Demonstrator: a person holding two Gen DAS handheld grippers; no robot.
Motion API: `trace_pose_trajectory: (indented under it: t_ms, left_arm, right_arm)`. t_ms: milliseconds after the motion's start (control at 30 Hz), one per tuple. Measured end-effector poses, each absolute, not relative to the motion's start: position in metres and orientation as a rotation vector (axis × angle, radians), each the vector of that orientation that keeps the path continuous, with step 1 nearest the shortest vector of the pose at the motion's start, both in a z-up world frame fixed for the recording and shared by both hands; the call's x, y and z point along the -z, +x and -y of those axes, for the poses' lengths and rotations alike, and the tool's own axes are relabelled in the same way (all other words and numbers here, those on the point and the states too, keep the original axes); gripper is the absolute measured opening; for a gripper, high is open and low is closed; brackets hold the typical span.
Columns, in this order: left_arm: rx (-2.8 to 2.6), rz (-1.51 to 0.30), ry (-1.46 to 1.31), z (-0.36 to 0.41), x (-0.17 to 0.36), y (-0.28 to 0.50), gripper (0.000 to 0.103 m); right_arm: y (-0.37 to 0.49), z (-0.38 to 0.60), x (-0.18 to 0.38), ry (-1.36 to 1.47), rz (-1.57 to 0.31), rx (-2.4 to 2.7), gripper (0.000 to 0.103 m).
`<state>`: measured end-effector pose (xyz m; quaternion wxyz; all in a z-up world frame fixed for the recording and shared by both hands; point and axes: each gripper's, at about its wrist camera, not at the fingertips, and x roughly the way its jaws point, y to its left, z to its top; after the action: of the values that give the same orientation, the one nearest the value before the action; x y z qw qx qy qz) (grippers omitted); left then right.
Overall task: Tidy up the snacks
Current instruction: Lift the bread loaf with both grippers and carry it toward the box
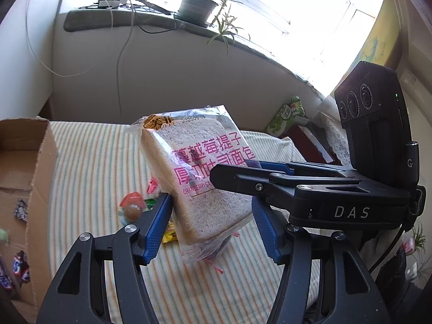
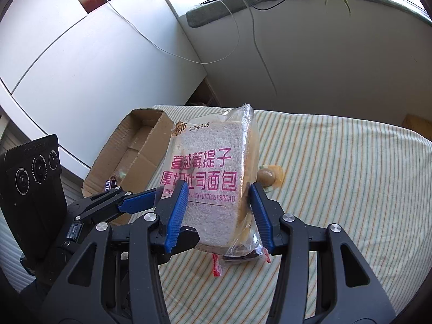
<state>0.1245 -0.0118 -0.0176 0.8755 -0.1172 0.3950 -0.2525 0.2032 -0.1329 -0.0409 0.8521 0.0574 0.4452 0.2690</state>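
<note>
bread bag (image 2: 209, 186) is held up above the striped tablecloth (image 2: 337, 189), both grippers on it: right gripper (image 2: 217, 205) pinches its lower edges, left gripper (image 1: 212, 216) clamps its lower part too. step looks like carrying it to the cardboard box (image 2: 135, 145), just left of the bread. next: swing left, lower in, release. the box already holds candy bars (image 1: 20, 267). jelly cup (image 2: 270, 176) and loose wrappers (image 1: 168, 233) lie under the bread, not blocking.

bread bag (image 2: 208, 178): "THICK CUT TOAST BREAD", "202509 06"; right tool (image 1: 351, 212): "DAS"
</note>
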Motion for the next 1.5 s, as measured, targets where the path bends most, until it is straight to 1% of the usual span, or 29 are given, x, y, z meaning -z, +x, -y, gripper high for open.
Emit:
trace_pose_trajectory:
  t_ms: [400, 967, 1500]
  left_arm:
    - [0.42, -0.788, -0.302, -0.056, 0.014, 0.117, 0.06]
    - [0.264, -0.771, -0.35, -0.132, 0.024, 0.111, 0.06]
    - [0.16, -0.799, -0.374, -0.181, 0.039, 0.119, 0.06]
  right_arm:
    - [0.206, 0.051, 0.036, 0.049, -0.938, -0.653, 0.05]
    - [0.217, -0.05, 0.048, -0.021, -0.961, -0.769, 0.05]
    - [0.238, -0.109, 0.068, -0.048, -1.014, -0.84, 0.05]
